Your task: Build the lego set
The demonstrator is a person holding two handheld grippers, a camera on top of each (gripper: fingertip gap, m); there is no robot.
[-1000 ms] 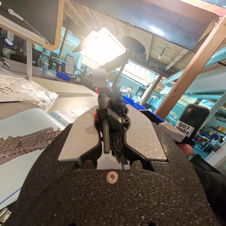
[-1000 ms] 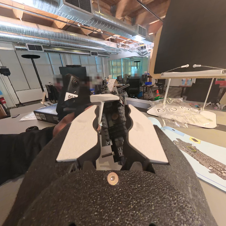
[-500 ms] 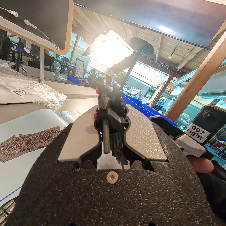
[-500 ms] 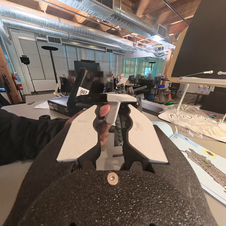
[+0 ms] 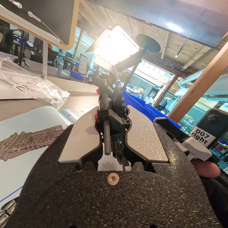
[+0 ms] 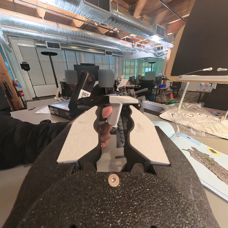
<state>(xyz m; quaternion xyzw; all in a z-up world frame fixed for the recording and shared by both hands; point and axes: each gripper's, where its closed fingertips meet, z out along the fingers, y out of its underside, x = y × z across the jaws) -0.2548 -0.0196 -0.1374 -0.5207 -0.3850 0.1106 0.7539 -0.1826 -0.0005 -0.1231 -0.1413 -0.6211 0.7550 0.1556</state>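
On the left of the tabletop (image 5: 80,99) lie crinkled clear plastic bags (image 5: 30,90). Nearer lies an open instruction booklet (image 5: 24,129) showing a brick build.

The left claw (image 5: 112,118) is closed to a narrow gap on a dark grey brick model (image 5: 111,111), a long assembly with red studs on its left side and a grey rod running along it. Both pads (image 5: 85,129) press on its flanks about midway along, and it is held up off the tabletop, pointing away from the camera.

Behind it to the right is a blue bin (image 5: 148,111). Farther right, the right claw (image 6: 112,111) stands part-open with nothing between its pads. It is beside the left one and apart from the model, and a thumb (image 5: 204,169) shows under it.

The model looks light and stiff, but it is made of pressed-together pieces, so it is probably fragile at the joints. The rod and thin end plates look likely to pop off under a twist or a hard squeeze. The thick middle block with flat sides looks the safest place to grip, not the protruding ends.
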